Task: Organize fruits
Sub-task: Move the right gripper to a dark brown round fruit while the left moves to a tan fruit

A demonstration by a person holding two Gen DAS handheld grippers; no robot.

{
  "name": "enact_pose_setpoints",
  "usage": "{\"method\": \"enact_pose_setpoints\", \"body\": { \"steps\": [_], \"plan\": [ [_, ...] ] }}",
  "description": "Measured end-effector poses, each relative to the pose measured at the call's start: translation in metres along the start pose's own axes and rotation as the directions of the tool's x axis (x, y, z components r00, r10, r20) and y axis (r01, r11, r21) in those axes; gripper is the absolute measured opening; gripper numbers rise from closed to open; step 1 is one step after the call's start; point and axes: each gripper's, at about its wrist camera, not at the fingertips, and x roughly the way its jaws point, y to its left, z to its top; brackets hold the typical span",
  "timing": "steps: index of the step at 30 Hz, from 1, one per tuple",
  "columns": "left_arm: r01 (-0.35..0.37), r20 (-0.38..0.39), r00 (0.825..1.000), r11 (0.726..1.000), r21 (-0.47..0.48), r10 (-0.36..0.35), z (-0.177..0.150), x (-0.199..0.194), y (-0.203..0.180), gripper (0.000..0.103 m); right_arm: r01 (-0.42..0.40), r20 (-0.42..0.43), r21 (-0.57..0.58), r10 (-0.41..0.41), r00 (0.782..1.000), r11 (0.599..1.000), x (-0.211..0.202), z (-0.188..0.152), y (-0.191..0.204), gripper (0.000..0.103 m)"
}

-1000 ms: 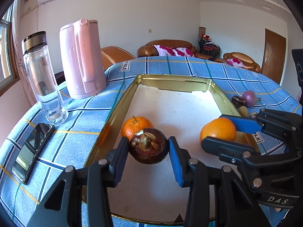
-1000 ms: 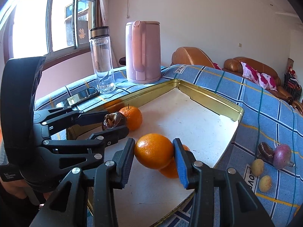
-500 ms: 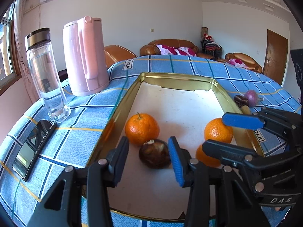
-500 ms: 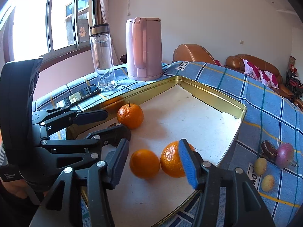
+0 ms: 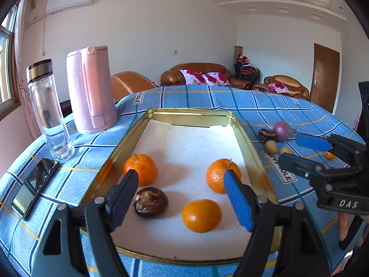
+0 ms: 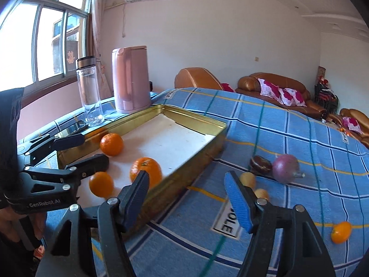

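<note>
Both grippers, left (image 5: 181,196) and right (image 6: 186,196), have just opened and hold nothing; the released orange (image 5: 201,215) may roll into the mangosteen (image 5: 151,202) on the flat gold tray (image 5: 125,143).

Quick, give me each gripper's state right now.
Left gripper: open, jaws just widened, holding nothing.
Right gripper: open, jaws just widened, holding nothing.

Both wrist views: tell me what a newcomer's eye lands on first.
The gold tray in the middle of the blue checked cloth, with three oranges and a dark mangosteen on its white floor. A pink kettle stands beyond the tray's left corner. More small fruit lies on the cloth right of the tray.
</note>
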Motion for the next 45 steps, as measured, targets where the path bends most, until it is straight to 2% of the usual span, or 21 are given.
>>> {"method": "enact_pose_setpoints", "body": {
  "steps": [5, 11, 17, 24, 25, 27, 29, 34, 40, 42, 45],
  "plan": [
    [0.033, 0.020, 0.999, 0.999, 0.043, -0.034, 0.004, -0.004, -0.028, 0.093, 0.094, -0.017, 0.070, -0.094, 0.995, 0.993, -0.025, -0.014, -0.045, 0.069],
    [0.079, 0.018, 0.997, 0.992, 0.103, -0.081, 0.008, -0.007, -0.058, 0.094, 0.151, -0.075, 0.142, -0.141, 0.987, 0.978, -0.047, -0.036, -0.089, 0.069],
    [0.111, 0.023, 0.993, 0.982, 0.152, -0.116, 0.013, -0.011, -0.081, 0.097, 0.148, -0.132, 0.206, -0.123, 0.984, 0.967, -0.060, -0.057, -0.118, 0.069],
    [0.139, 0.023, 0.989, 0.967, 0.215, -0.147, 0.021, -0.013, -0.108, 0.099, 0.109, -0.239, 0.205, -0.058, 0.969, 0.973, -0.040, -0.067, -0.121, 0.069],
    [0.142, 0.022, 0.988, 0.964, 0.225, -0.151, 0.022, -0.013, -0.112, 0.099, 0.109, -0.262, 0.203, -0.053, 0.964, 0.973, -0.036, -0.069, -0.121, 0.068],
    [0.143, 0.019, 0.988, 0.960, 0.240, -0.153, 0.022, -0.010, -0.118, 0.099, 0.111, -0.273, 0.204, -0.053, 0.960, 0.973, -0.034, -0.070, -0.123, 0.051],
    [0.150, 0.008, 0.988, 0.957, 0.247, -0.157, 0.024, -0.006, -0.123, 0.099, 0.129, -0.282, 0.182, -0.074, 0.957, 0.975, -0.034, -0.070, -0.122, 0.042],
    [0.176, -0.041, 0.984, 0.955, 0.239, -0.171, 0.030, 0.013, -0.137, 0.099, 0.148, -0.236, 0.185, -0.102, 0.966, 0.972, -0.042, -0.061, -0.122, 0.042],
    [0.214, -0.134, 0.973, 0.954, 0.209, -0.189, 0.037, 0.046, -0.157, 0.081, 0.244, -0.144, 0.175, -0.220, 0.965, 0.954, -0.049, -0.022, -0.129, 0.042],
    [0.208, -0.163, 0.971, 0.955, 0.211, -0.175, 0.039, 0.059, -0.164, 0.068, 0.275, -0.131, 0.163, -0.255, 0.958, 0.948, -0.042, -0.013, -0.131, 0.042],
    [0.231, -0.208, 0.959, 0.954, 0.193, -0.190, 0.041, 0.075, -0.171, 0.058, 0.300, -0.132, 0.175, -0.280, 0.951, 0.938, -0.030, -0.009, -0.137, 0.042]
  ]
}}
